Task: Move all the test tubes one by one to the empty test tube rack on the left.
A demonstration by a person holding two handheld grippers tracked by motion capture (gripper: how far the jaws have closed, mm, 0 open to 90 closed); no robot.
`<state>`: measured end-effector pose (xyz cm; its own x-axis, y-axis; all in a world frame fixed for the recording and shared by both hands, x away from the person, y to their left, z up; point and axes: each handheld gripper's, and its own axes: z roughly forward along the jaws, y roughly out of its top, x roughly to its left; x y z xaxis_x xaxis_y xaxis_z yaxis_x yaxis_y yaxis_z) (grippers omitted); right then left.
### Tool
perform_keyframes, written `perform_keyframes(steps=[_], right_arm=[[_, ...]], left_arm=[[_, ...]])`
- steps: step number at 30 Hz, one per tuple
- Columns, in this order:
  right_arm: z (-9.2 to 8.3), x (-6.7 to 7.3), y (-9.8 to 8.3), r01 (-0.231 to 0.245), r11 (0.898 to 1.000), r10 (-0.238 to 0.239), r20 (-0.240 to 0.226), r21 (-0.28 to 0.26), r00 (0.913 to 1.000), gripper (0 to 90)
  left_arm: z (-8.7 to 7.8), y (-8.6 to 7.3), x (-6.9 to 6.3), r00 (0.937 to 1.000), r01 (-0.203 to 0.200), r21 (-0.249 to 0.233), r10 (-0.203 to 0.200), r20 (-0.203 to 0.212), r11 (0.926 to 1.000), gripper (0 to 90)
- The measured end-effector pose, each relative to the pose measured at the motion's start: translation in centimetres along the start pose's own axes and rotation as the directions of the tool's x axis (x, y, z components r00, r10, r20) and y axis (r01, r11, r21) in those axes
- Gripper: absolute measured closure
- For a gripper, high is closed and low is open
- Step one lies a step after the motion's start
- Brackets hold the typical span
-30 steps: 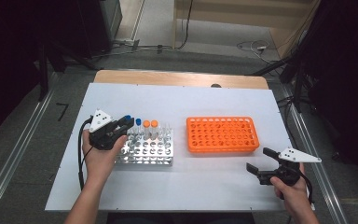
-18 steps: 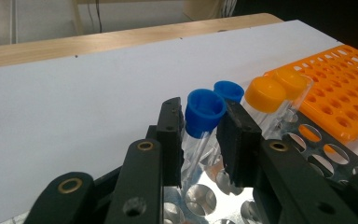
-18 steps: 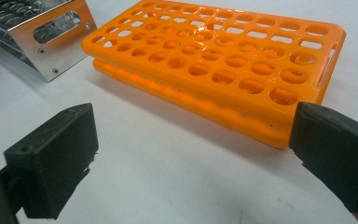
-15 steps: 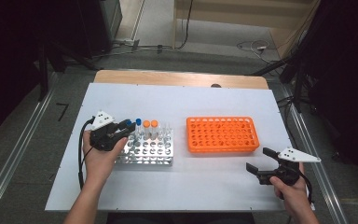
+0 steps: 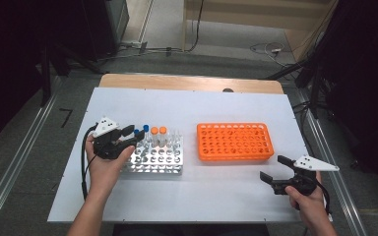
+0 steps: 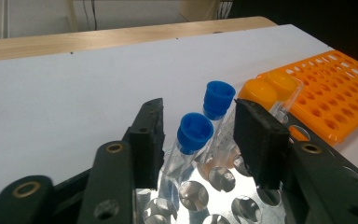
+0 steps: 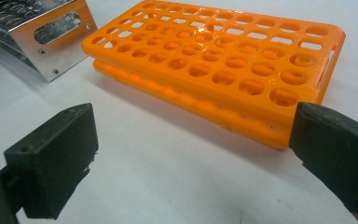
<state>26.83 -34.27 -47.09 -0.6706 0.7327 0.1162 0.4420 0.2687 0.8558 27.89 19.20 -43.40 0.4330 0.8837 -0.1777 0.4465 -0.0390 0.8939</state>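
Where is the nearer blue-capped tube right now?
In the left gripper view the nearer blue-capped tube stands in the metal rack, between the left tool's parted jaws, untouched, just before the second blue-capped tube.

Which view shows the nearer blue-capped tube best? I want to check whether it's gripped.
The left gripper view: the blue-capped tube stands in the metal rack between the left gripper's just-opening jaws, pads apart from it. The high view shows it small; the right gripper view shows the rack's end.
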Motion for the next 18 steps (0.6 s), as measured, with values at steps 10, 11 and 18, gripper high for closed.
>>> perform_keyframes(steps=[10,11,18], right_arm=[[0.0,-0.1,0.0,-0.001,1.0,0.001,0.0,-0.003,1.0,0.0],[0.0,-0.1,0.0,-0.004,1.0,0.004,0.002,-0.002,1.0,0.0],[0.1,0.0,0.1,-0.004,1.0,0.004,0.0,-0.005,1.0,0.0]], left_arm=[[-0.5,0.1,0.0,0.9985,0.041,-0.014,-0.04,0.037,0.9991,19.1],[-0.6,0.1,0.0,0.9979,0.05,-0.018,-0.05,0.042,0.9986,14.4],[-1.3,-0.2,-0.4,0.9936,0.048,-0.039,-0.044,0.105,0.9981,1.6]])
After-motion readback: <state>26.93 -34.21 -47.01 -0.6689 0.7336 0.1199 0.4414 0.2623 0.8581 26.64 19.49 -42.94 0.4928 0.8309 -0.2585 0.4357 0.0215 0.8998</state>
